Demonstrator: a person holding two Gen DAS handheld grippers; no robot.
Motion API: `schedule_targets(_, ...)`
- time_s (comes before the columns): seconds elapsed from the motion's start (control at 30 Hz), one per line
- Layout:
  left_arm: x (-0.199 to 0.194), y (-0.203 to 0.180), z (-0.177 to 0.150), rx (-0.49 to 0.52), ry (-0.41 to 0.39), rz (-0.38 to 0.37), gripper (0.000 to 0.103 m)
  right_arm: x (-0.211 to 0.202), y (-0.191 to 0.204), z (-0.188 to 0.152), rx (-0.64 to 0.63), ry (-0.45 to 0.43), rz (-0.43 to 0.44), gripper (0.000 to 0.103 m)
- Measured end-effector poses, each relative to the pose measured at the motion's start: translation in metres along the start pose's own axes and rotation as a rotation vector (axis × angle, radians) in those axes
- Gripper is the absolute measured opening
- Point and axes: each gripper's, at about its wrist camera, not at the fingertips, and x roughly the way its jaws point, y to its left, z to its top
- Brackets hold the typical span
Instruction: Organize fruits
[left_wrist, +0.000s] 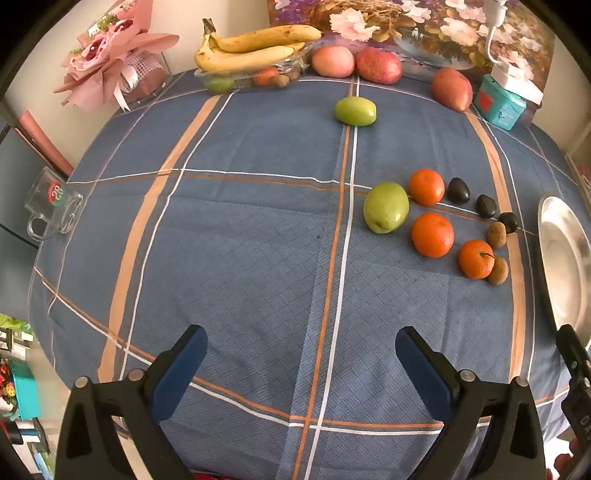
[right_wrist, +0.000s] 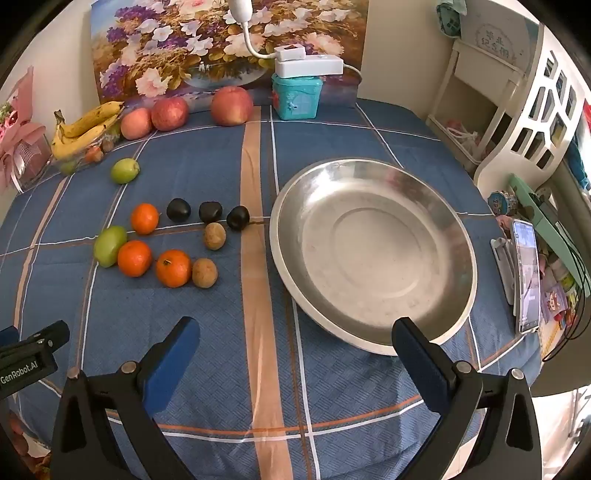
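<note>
From the left wrist view, the table is covered by a blue cloth crossed with orange and white stripes. The left gripper hangs above bare cloth with its jaws spread wide and nothing between them. To the right lie three oranges, a green fruit touching none of them clearly, three dark fruits in a row and two brown fruits. Another green fruit sits alone farther back. Along the far edge stand a clear tray with bananas, three apples, a teal box and a pink bouquet against a cream wall. A glass mug rests at the left edge.

From the right wrist view, the right gripper is likewise fully open and empty, above the cloth just before a wide steel bowl, which holds nothing. The small fruits lie grouped left of the bowl. A flower painting leans behind the apples; a phone stands at the right edge, with white shelving beyond.
</note>
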Motion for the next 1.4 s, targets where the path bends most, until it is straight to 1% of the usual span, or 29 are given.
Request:
schedule_targets(0.57, 0.0001, -0.0001, -0.0003, 0.002, 0.001, 0.001, 0.103, -0.0013, -0.0005, 0.0, 0.007, -0.01, 0.015, 0.103)
schedule_targets(1.4, -0.0014, -0.0009, -0.002, 0.009, 0.0, 0.004, 0.103, -0.0003, 0.0008, -0.0003, 0.006, -0.009, 0.014, 0.103)
